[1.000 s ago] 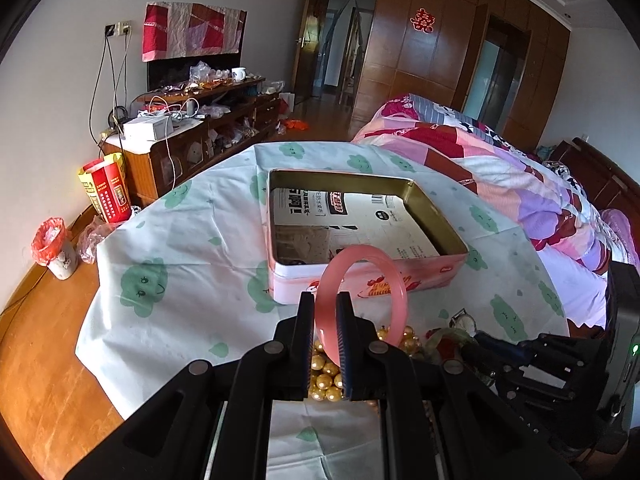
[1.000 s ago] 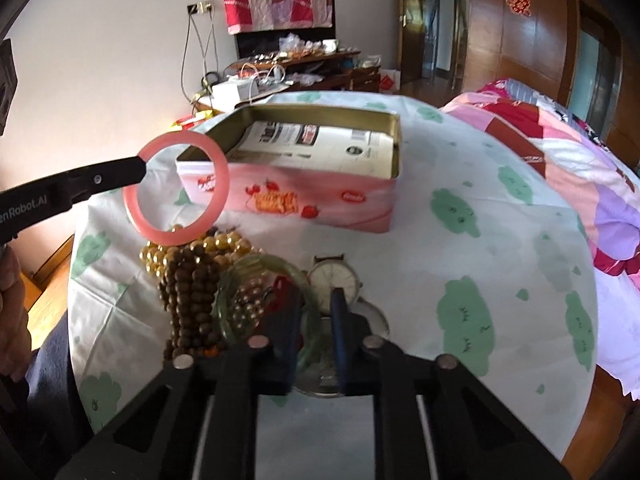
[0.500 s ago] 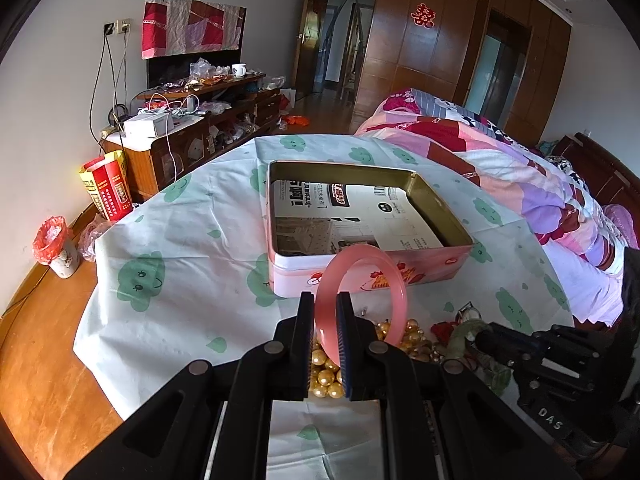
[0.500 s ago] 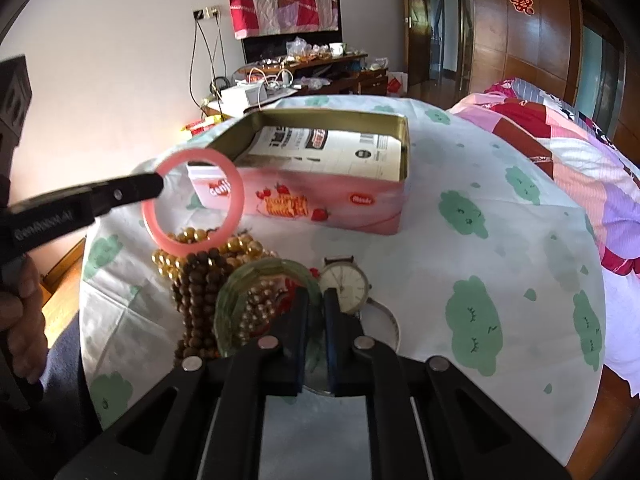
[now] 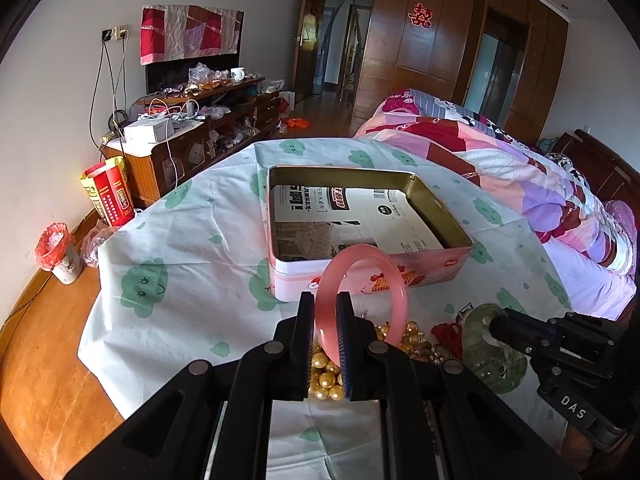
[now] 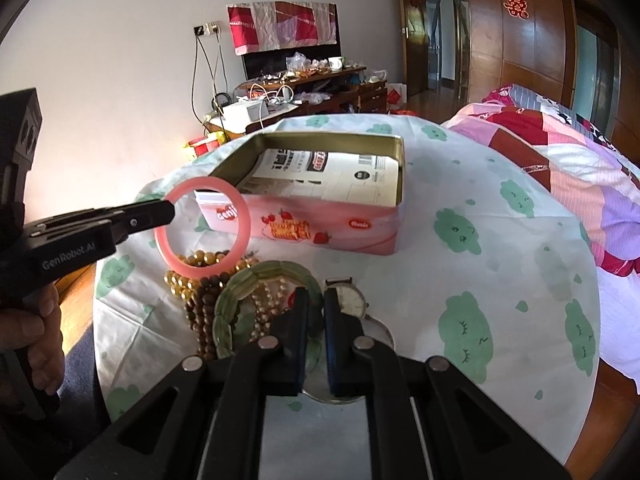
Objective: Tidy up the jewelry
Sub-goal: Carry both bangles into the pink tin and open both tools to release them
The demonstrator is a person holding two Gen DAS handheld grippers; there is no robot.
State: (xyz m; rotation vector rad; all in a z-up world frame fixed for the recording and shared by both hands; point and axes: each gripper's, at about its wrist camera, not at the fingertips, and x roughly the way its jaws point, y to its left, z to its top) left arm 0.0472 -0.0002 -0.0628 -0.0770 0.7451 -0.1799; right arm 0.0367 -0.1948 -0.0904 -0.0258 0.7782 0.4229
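The left gripper (image 5: 325, 344) had its fingers closed on the rim of a translucent pink plastic bangle (image 5: 362, 292), holding the ring upright and clear of the heap of jewelry, just short of the near wall of the open rectangular pink tin box (image 5: 372, 276). Held by one edge like that, the bangle could probably be carried over the wall and let go inside, where only a printed paper sheet (image 6: 340, 176) lay.

The right gripper (image 6: 316, 338) pinched a chunky pale-green beaded bracelet (image 6: 240, 296) by its near side, its fingers almost together; the bracelet hung over the brown bead strings (image 6: 202, 312) and the round-faced wristwatch (image 6: 351, 298), all on the near side of the tin on the cloth-covered surface (image 6: 500, 280).

Against one second earlier, the green bracelet had risen from the pile, and the pink bangle sat higher and closer to the tin's wall.
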